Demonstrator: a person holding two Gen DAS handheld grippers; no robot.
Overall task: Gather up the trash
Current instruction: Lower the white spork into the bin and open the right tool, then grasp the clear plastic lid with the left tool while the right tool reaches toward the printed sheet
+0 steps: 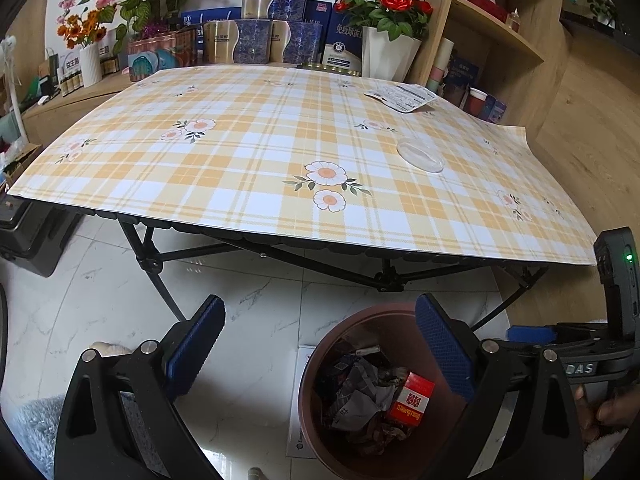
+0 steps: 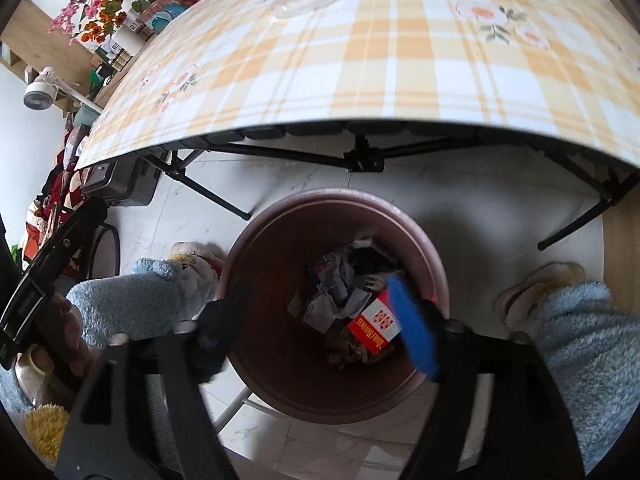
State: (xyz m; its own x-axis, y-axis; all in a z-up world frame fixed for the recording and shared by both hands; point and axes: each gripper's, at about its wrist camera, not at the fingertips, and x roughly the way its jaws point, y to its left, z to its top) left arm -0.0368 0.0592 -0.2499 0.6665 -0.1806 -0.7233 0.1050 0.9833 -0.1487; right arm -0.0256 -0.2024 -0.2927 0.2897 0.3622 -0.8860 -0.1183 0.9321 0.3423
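A brown waste bin [image 1: 368, 312] stands on the floor in front of the table, and the right wrist view looks straight down into the bin [image 2: 272, 260]. Crumpled papers [image 2: 336, 284] and a red carton [image 2: 374, 326] lie in it; the same carton [image 1: 410, 400] shows in the left wrist view. My right gripper [image 2: 320, 324] hangs open above the bin's mouth with nothing between its fingers. My left gripper [image 1: 320, 344] is open and empty beside the bin, its right finger over the rim. On the checked tablecloth lie a white printed packet [image 1: 400, 96] and a clear plastic piece [image 1: 420, 156].
The folding table's black legs [image 1: 152, 264] stand just behind the bin. A person's legs in fuzzy blue fabric [image 2: 140, 300] and slippers [image 2: 536, 284] flank the bin. Flower pots [image 1: 386, 56], boxes and a wooden shelf [image 1: 500, 36] line the far side. A black case [image 1: 28, 240] sits at the left.
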